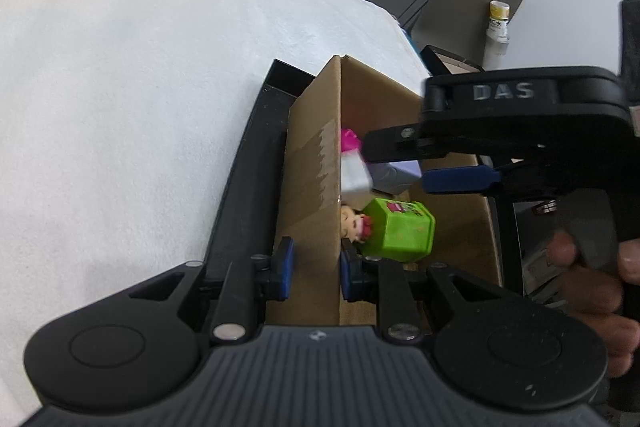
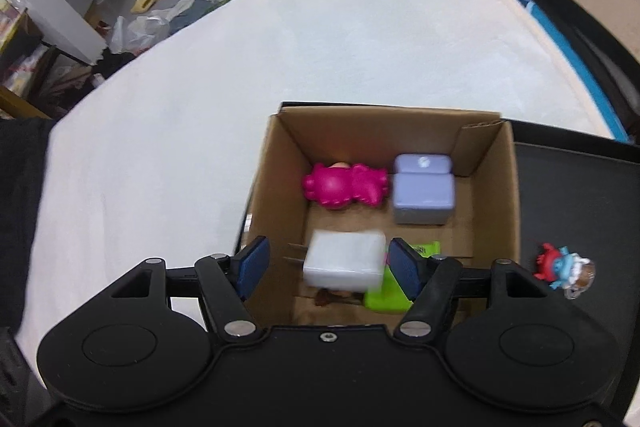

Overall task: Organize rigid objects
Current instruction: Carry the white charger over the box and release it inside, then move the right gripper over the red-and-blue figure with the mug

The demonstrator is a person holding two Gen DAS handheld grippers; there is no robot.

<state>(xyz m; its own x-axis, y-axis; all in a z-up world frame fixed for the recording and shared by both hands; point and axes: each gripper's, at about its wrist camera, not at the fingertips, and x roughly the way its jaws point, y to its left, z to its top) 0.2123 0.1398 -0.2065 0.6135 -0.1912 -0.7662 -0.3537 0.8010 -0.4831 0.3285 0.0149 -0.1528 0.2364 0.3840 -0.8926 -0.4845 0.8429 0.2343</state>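
**White block loose above the box: where the drop could go astray**

The white block (image 2: 344,259) sits between the right gripper (image 2: 330,265)'s 2 fingers with a visible gap on each side, blurred, over the near part of the cardboard box (image 2: 496,195). I judge it released or nearly so, not gripped. 2 thin prongs stick out of its left face, so it may be a plug adapter.

Below it lie the green cube (image 1: 400,231) and a small doll (image 1: 354,223). The block may strike the cube's edge, tip and wedge crookedly, or its prongs may catch the box's near wall. The pink figure (image 2: 346,185) and lilac block (image 2: 422,187) rest along the far wall, well apart from the drop.

The left gripper (image 1: 316,269) pinches the box's side wall, its fingers nearly closed on the cardboard. If that grip slips, the box could shift on the black tray (image 1: 240,187) near the white bed (image 1: 120,107)'s corner.

The right gripper hangs above the box, pointing downward, fingers spread wide. A red-and-blue figure (image 2: 564,271) waits on the tray outside the box.
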